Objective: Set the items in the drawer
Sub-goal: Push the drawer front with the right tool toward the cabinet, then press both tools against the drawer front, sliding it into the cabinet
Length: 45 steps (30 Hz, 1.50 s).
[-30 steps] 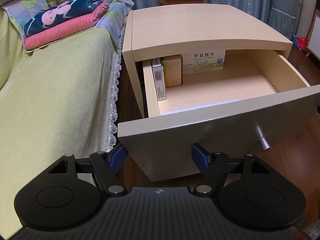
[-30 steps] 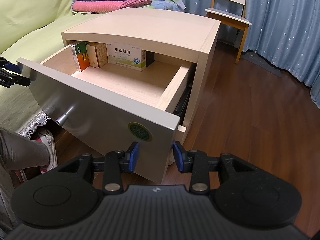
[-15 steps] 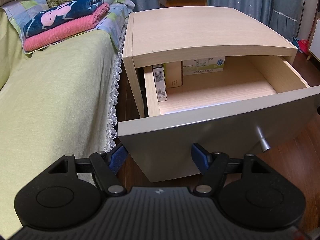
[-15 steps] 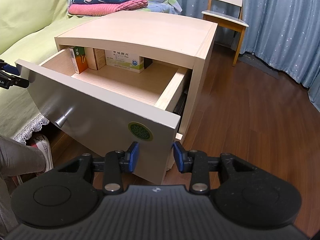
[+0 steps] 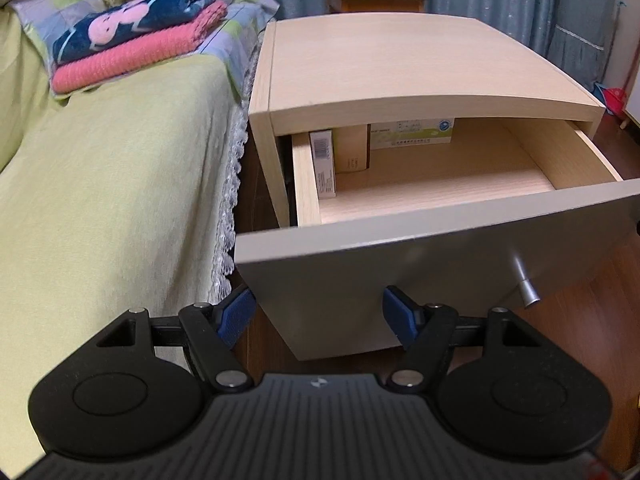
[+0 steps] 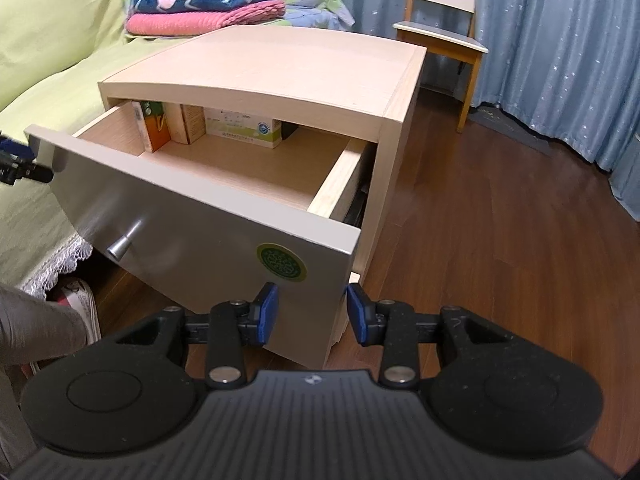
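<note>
Beside the bed (image 5: 112,184), a nightstand (image 5: 400,68) has its drawer (image 6: 208,236) pulled out (boxes (image 6: 244,130) along the back edge). Left gripper (image 5: 318,314) and right gripper (image 6: 312,312) both gape, empty, before its front.

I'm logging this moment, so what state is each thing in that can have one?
drawer: partly open, boxes inside
boxes: standing upright at the drawer's back
left gripper: open, empty
right gripper: open, empty
blankets: folded, stacked on the bed
</note>
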Each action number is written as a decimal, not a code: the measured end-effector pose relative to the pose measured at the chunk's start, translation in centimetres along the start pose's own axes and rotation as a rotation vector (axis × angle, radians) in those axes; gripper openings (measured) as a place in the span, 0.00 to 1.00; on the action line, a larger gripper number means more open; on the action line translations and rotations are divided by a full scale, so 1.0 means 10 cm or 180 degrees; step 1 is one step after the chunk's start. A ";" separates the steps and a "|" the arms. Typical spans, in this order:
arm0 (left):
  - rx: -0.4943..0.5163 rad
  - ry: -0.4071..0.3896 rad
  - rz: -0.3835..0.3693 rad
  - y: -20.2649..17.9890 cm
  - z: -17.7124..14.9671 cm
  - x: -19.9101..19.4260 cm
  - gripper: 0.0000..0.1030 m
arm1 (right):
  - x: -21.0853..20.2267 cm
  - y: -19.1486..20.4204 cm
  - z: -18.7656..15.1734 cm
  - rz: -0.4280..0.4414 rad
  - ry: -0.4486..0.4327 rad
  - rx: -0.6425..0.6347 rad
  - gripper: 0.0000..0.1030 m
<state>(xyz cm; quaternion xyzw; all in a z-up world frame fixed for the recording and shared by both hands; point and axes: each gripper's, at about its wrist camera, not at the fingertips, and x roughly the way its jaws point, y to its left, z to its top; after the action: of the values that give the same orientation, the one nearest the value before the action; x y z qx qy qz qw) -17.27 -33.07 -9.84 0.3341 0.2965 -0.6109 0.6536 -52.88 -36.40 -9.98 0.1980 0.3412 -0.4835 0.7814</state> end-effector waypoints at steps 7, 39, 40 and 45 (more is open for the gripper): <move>-0.0241 0.0174 0.0146 -0.28 -0.21 -0.07 0.74 | 0.02 0.23 -0.20 0.0055 0.0196 0.0418 0.63; -0.0511 0.0047 0.0327 -0.73 -0.26 0.33 0.77 | 0.44 0.92 0.03 0.0173 0.0245 0.0969 0.72; -0.0532 0.0038 0.0338 -0.72 -0.26 0.33 0.77 | 0.45 0.94 0.03 0.0151 0.0241 0.0927 0.71; -0.0626 0.0056 0.0275 -0.67 -0.27 0.35 0.77 | 0.49 0.93 0.04 0.0108 0.0282 0.0935 0.69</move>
<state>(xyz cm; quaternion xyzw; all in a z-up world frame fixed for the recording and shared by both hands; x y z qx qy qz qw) -23.66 -33.22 -14.70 0.2863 0.3460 -0.5472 0.7064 -42.96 -35.43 -13.43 0.3370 0.2976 -0.5058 0.7362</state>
